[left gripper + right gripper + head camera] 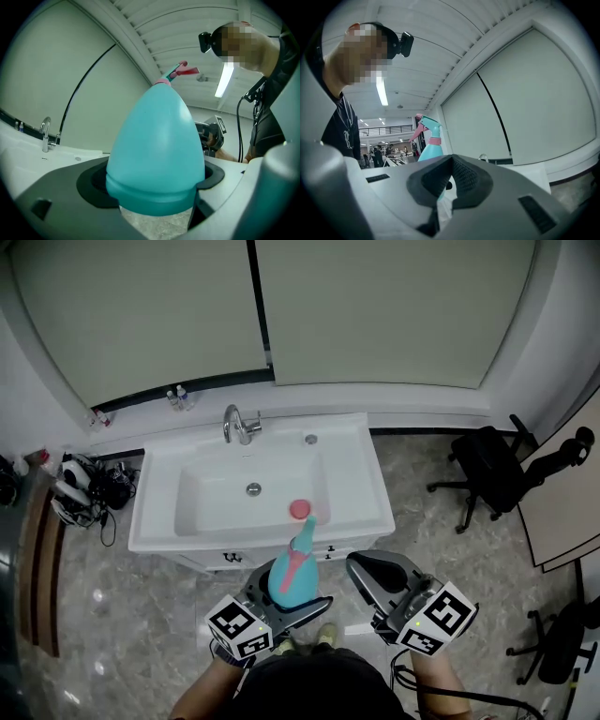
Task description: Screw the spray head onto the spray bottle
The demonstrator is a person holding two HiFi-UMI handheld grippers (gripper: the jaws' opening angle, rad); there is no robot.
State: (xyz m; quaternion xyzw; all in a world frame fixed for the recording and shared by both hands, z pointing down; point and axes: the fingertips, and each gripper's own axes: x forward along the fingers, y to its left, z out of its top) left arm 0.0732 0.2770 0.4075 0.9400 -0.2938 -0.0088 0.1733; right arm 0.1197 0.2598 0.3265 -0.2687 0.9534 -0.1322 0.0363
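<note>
One spray bottle (pixel 157 145), its one spray head (pixel 426 124) on top, stands upright between the fingers of the left gripper (pixel 286 601), which clamp its wide base. The right gripper (pixel 364 570), fingers pressed together on nothing, sits just beside it. Both point level. Beyond the fingertips: one sink (pixel 187 521), one tap (pixel 240 425).

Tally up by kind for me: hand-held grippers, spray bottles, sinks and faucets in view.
Hand-held grippers: 2, the left hand-held gripper and the right hand-held gripper
Spray bottle: 1
Sink: 1
Faucet: 1
Total: 5
</note>
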